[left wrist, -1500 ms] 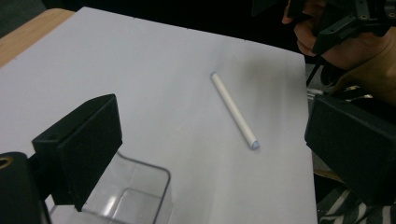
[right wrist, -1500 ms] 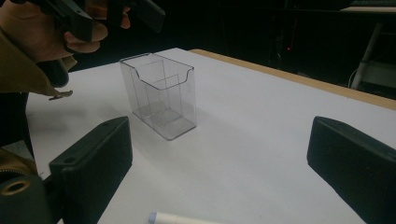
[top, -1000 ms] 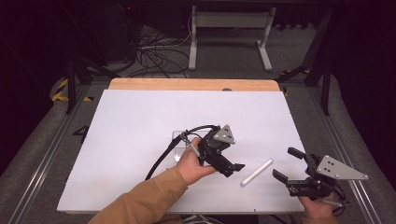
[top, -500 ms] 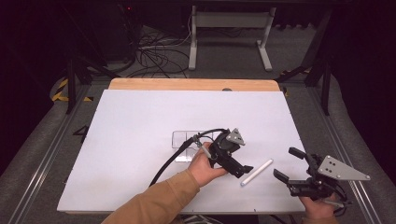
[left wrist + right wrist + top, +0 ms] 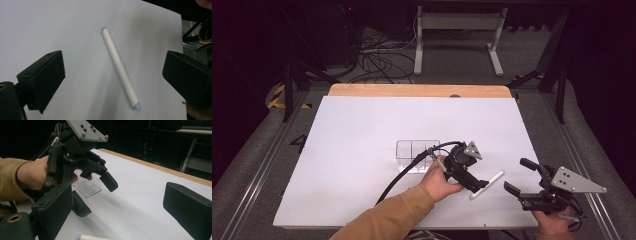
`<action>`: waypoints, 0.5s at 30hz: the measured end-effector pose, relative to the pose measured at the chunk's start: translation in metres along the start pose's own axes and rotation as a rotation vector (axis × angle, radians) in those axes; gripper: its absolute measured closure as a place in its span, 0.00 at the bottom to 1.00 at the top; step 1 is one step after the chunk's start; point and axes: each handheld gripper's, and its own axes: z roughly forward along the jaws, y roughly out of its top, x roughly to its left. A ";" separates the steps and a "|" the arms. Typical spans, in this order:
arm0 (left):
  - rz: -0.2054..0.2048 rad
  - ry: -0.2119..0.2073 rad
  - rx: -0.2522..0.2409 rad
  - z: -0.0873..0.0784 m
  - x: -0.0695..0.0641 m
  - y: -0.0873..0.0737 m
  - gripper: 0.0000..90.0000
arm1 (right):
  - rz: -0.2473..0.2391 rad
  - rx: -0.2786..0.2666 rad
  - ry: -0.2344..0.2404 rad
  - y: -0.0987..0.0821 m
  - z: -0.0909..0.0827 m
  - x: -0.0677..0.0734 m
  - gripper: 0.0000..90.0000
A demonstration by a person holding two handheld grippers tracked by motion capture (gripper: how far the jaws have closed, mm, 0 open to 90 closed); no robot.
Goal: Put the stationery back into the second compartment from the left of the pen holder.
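A white pen [image 5: 487, 184] with pale blue ends lies on the white table [image 5: 362, 130], front right of centre. My left gripper [image 5: 474, 183] hovers right at the pen's near end, held by a hand in a tan sleeve. In the left gripper view the pen [image 5: 120, 67] lies lengthwise in the wide gap of the open left gripper [image 5: 113, 73], touching neither jaw. My right gripper [image 5: 517, 176] stands open near the front right edge, nothing in it. The right gripper view shows the left gripper [image 5: 95, 195] open above the table and one pen end [image 5: 91, 237] at the bottom.
A small clear plastic box [image 5: 417, 155] with compartments sits just left of the left hand, also seen as the clear box [image 5: 87, 186] behind the left gripper. The left gripper's cable [image 5: 404, 172] trails toward the front edge. A wooden strip [image 5: 419, 90] borders the table's far side.
My left gripper has moved right and forward, away from the clear box, and now has its open jaws over the pen. The right gripper and the pen have stayed put.
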 end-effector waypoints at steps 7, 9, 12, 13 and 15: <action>-0.001 0.007 0.016 0.006 -0.003 0.001 0.07 | 0.002 -0.002 0.000 0.000 0.000 0.000 0.11; -0.009 0.017 0.025 0.008 -0.004 0.002 0.09 | 0.000 -0.004 0.002 0.000 0.000 0.000 0.11; -0.019 0.011 0.038 0.013 -0.005 0.003 0.12 | 0.000 -0.005 0.003 0.000 0.000 0.000 0.11; -0.028 0.006 0.040 0.015 -0.005 0.003 0.12 | 0.000 -0.005 0.003 0.000 0.000 0.000 0.11; -0.029 0.005 0.048 0.018 -0.006 0.004 0.15 | 0.000 -0.006 0.004 0.000 0.000 0.000 0.11</action>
